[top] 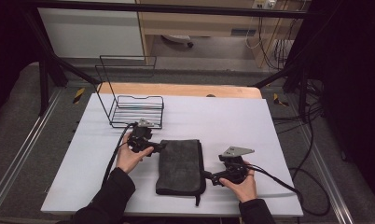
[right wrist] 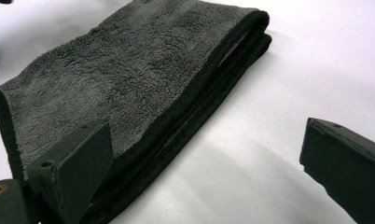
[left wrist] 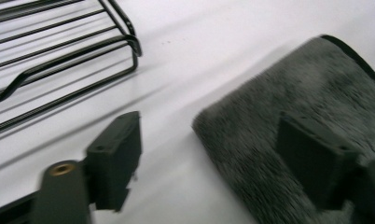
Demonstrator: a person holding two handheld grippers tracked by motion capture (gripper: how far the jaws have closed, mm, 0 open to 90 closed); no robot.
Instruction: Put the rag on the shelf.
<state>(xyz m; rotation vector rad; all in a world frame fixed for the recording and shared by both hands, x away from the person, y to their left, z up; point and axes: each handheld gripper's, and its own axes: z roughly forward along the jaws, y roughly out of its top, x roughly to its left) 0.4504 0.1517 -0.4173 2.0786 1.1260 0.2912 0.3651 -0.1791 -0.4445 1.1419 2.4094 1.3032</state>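
1. While both hands flank the folded grey towel on the white table, the high view puts the left gripper at the towel's far left corner and the right gripper at its near right edge. A black wire rack stands beyond the left hand, apart from the towel.
2. Seen in the left gripper view, the left gripper's jaws stand apart: one hangs over bare table, the other over the towel's pile, with its rounded corner between them. The pads do not look pressed on the cloth, so nothing is gripped. The rack's rim lies near.
3. Along the right gripper view, the right gripper's jaws gape wide, one beside the stacked hem of the towel, the other over bare table; nothing is pinched.
4. To do this well, I judge each gripper should slide one jaw under all the layers before closing, catching the whole hem, then both should lift together so the fold holds.
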